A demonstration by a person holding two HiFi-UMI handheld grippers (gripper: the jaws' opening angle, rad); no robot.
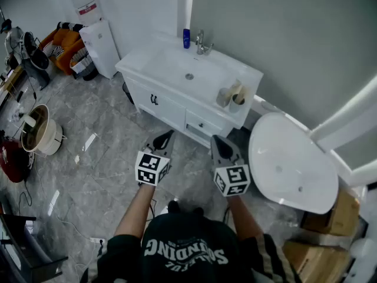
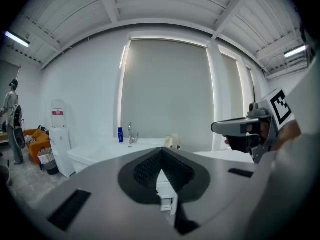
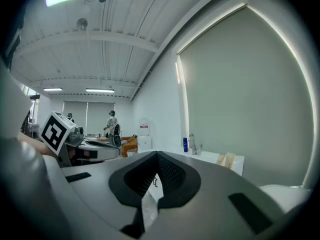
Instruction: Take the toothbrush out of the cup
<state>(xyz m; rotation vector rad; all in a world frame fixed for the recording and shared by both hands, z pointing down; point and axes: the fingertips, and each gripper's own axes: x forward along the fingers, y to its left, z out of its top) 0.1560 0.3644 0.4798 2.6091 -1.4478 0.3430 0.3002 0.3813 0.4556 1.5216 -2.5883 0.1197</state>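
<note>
**Approach stage, both tongs idle.** The left tongs (image 1: 166,136) and the right tongs (image 1: 218,140) are hovering side by side ahead of the person, well short of the vanity surface (image 1: 138,62). Each pair of jaws is pressing together with nothing between them.

The cup (image 1: 237,104) is standing at the right end of the surface, just beside a second cup (image 1: 223,98) and near the edge facing the toilet (image 1: 291,161). Pale upright pieces (image 1: 235,89) are sticking out of the cups. The toothbrush is probably among them, but they are too small to tell apart.

**Likely hazards:**
- **Closed jaws:** tongs arriving at the rim without parting would be poking the cup rather than gripping, probably tipping it.
- **Edge position:** a sideways nudge here could be sending the cup off the surface towards the toilet.
- **Close neighbours:** with the cups nearly touching, the tongs may be closing on the wrong piece or knocking the second cup.
- **Unsteadied cup:** a slanted pull could be dragging the cup up along with the toothbrush.
</note>
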